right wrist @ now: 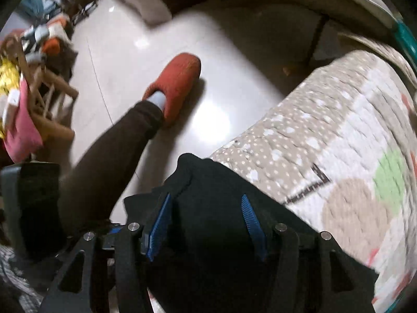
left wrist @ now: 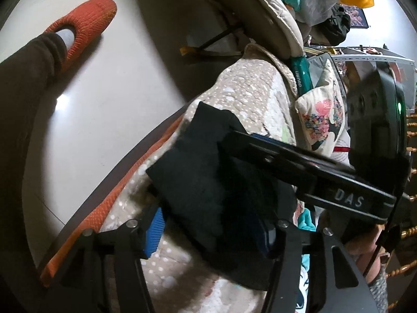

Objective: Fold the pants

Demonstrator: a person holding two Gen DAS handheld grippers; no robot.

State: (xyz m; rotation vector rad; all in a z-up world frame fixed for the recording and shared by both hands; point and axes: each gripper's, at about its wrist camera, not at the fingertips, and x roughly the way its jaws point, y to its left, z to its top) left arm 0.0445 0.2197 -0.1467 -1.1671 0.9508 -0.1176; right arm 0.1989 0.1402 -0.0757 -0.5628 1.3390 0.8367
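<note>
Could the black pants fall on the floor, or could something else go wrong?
Yes, maybe. The black pants sit right at the edge of the dotted quilt, with one corner already over the floor, so they could slide off. Also, the left gripper and right gripper both have their fingers spread around the bundle, so it may come unfolded if it slips. The pictures look blurry, so things are moving fast.

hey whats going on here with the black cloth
A person is folding black pants at the edge of a bed with a dotted quilt, working a pair of tongs in each hand. The right tongs have the cloth bunched between their blue pads. The left tongs also sit around a fold of it. The person's foot in an orange slipper stands on the floor beside the bed.
</note>
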